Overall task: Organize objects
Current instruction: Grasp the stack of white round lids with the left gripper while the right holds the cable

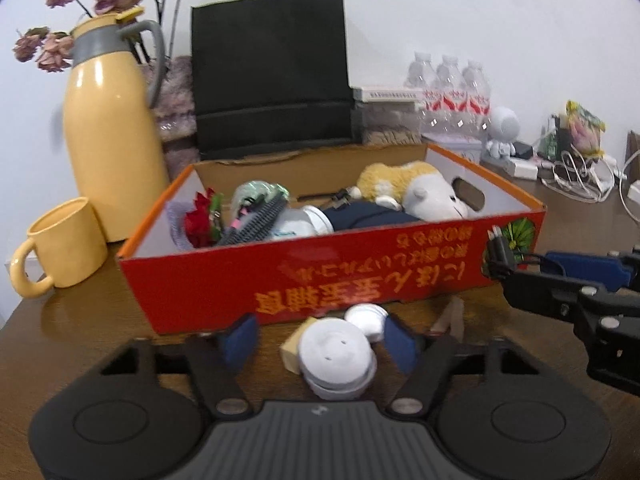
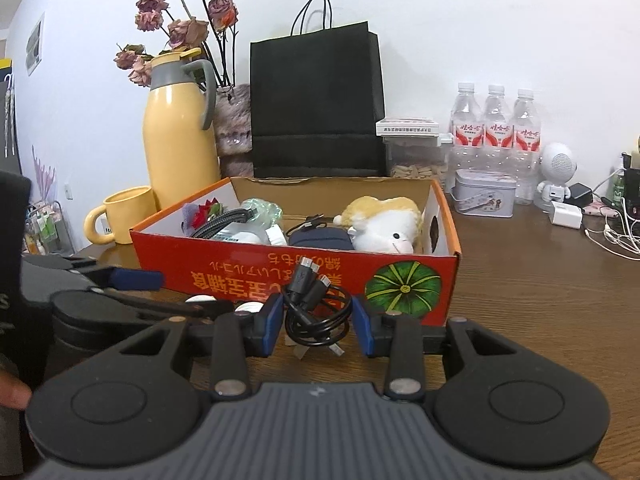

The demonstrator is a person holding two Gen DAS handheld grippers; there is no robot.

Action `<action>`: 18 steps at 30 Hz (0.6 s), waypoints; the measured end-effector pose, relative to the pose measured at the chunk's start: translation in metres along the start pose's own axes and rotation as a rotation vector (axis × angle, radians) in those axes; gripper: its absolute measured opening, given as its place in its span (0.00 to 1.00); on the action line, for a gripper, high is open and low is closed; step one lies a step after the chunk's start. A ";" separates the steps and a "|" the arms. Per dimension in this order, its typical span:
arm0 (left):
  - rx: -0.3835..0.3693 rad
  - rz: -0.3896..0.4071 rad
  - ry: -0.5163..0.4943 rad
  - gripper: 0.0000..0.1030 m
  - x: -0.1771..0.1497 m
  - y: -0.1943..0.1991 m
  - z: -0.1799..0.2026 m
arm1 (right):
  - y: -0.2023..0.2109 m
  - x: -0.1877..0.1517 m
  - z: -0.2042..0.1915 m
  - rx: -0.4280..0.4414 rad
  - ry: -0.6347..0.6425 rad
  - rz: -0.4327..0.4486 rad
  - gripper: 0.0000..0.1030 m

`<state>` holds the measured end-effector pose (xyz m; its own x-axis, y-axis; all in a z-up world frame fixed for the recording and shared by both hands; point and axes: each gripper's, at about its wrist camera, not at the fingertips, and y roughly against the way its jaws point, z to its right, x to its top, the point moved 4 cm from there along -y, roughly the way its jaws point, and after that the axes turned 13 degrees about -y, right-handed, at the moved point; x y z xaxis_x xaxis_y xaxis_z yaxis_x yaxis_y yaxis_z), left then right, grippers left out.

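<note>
**Operator:** Right gripper (image 2: 314, 322) is what I'm watching. I've got its blue pads on either side of the coiled black cable (image 2: 316, 304), and the coil hangs between them just clear of the tabletop (image 2: 540, 320), so I read it as clamped on the cable. The plug ends stick up toward the box (image 2: 408, 276).

**Second:** And where does the box lie from there?

**Operator:** Straight ahead and just beyond the fingertips. Its red front wall faces me, its long side running left to right across my view, open top above the cable. So the move I expect is up over that wall and forward.

**Second:** What about your left side?

**Operator:** Left gripper (image 1: 320, 346) sits low in front of the same wall, further left. A white cap-like piece (image 1: 336, 354) is between its pads; the right pad looks to be against it, the left pad seems to stand off, so I can't tell whether that grip has bitten. A second white piece (image 1: 366, 316) lies just behind it.

**Second:** Which hand is nearer the box?

**Operator:** Both are near it, but I judge the right one ready to go first.
</note>
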<state>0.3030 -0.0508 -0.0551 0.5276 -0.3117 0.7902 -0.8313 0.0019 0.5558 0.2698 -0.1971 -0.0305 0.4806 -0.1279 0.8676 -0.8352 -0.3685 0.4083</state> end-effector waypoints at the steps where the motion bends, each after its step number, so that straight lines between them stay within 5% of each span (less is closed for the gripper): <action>1: -0.001 -0.007 -0.004 0.39 0.000 -0.001 0.002 | 0.001 0.000 0.000 0.002 0.000 0.001 0.37; 18: 0.016 0.095 0.085 0.36 -0.002 0.036 -0.020 | 0.003 -0.002 -0.004 0.015 0.011 0.009 0.37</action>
<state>0.2755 -0.0313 -0.0314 0.4585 -0.2288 0.8587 -0.8807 0.0127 0.4736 0.2646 -0.1939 -0.0299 0.4697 -0.1213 0.8745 -0.8355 -0.3810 0.3959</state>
